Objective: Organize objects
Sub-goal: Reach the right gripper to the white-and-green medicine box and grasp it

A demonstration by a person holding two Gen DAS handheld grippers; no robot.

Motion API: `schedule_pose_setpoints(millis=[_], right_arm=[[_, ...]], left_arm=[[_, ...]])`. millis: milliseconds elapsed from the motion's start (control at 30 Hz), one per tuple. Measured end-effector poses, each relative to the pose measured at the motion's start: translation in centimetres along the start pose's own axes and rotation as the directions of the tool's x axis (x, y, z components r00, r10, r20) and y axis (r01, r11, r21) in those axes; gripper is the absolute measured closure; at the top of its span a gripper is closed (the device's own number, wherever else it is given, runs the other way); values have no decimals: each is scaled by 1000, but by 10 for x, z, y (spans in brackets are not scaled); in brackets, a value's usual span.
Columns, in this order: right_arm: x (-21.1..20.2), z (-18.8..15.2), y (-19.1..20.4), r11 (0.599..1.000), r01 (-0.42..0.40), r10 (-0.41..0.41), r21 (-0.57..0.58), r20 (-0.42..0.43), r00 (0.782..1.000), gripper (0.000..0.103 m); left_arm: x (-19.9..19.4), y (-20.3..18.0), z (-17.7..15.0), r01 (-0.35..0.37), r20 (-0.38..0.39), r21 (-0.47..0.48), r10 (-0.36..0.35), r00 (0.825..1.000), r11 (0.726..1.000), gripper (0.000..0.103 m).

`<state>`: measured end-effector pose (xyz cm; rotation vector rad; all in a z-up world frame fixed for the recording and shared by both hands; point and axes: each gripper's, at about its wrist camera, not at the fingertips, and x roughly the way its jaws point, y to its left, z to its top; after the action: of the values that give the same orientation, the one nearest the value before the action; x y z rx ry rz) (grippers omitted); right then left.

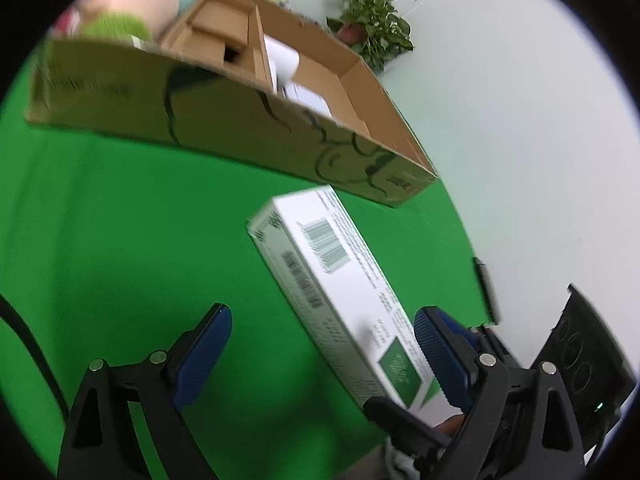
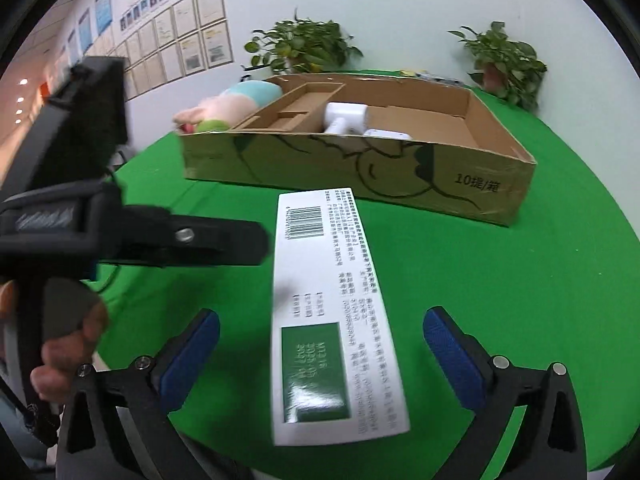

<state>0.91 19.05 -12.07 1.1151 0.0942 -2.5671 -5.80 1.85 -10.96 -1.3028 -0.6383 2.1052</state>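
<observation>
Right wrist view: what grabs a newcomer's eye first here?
The long white carton with barcode and green panel, lying on the green table between the open right gripper fingers. Behind it sits the shallow cardboard tray holding a white appliance.

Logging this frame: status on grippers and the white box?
Left gripper and right gripper open, both empty. White box flat on green table, between right jaws, ungripped. Cardboard tray beyond; path clear.
</observation>
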Motion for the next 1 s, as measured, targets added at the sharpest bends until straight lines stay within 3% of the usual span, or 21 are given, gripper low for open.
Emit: schedule_pose_setpoints(millis=[200,500,600,733,833,1000], right_arm=[[4,-5,-9,1000,-15,15,-6,-33,999,1],[26,-2,-3,1000,-18,18,4,-55,998,6],[36,-3,1,1000,11,-12,-8,-76,997,18],[43,-6,-3,999,46,-45,11,-99,994,42],[42,-5,-7,998,19,-14,52,-99,995,42],[41,-2,-14,983,-89,105,160,-94,990,43]], left_arm=[[17,-3,-8,87,-30,-50,-89,996,995,10],[21,-9,-15,98,-28,-88,-101,995,991,12],[24,-9,-15,100,-33,-107,-104,994,989,12],[24,-12,-18,98,-31,-96,-102,994,991,12],[26,-13,-19,103,-40,-92,-107,993,990,12],[28,-16,-23,106,-47,-100,-111,993,989,19]])
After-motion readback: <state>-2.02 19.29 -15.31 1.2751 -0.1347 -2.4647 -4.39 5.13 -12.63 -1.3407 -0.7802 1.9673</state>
